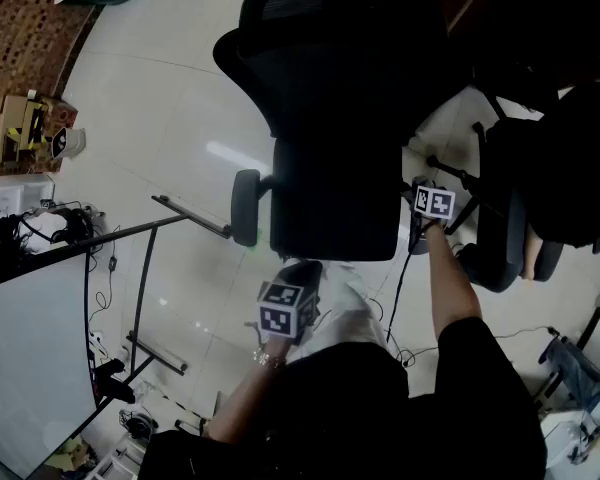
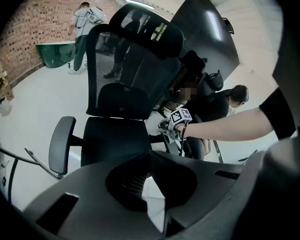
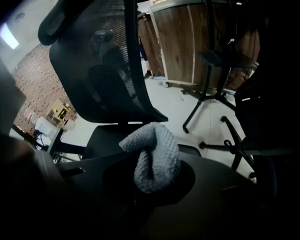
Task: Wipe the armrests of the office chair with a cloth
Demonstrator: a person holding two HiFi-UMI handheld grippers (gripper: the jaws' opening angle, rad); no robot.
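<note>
noting right hand-held gripper point(image 1: 424, 220) first: jaws clamped on the cloth point(image 3: 152, 156), a grey knitted wad bulging up out of the jaw mouth, folded over on itself. head view puts this hand-held gripper at the right edge of the office chair point(image 1: 335, 118) seat, arm stretched forward, marker cube up. right gripper view shows the cloth in front of the seat and mesh backrest, with a dark armrest strip point(image 3: 189, 149) just behind it; contact between cloth and strip cannot be told. left hand-held gripper point(image 1: 298, 273): jaws together, nothing between them, held near the seat's front edge and well apart from the cloth. far armrest point(image 1: 245, 206) on the person's left stands bare, no cloth near it. second dark chair point(image 1: 525, 218) just right of the right hand-held gripper. white tiled floor point(image 1: 160, 118) under everything.
</note>
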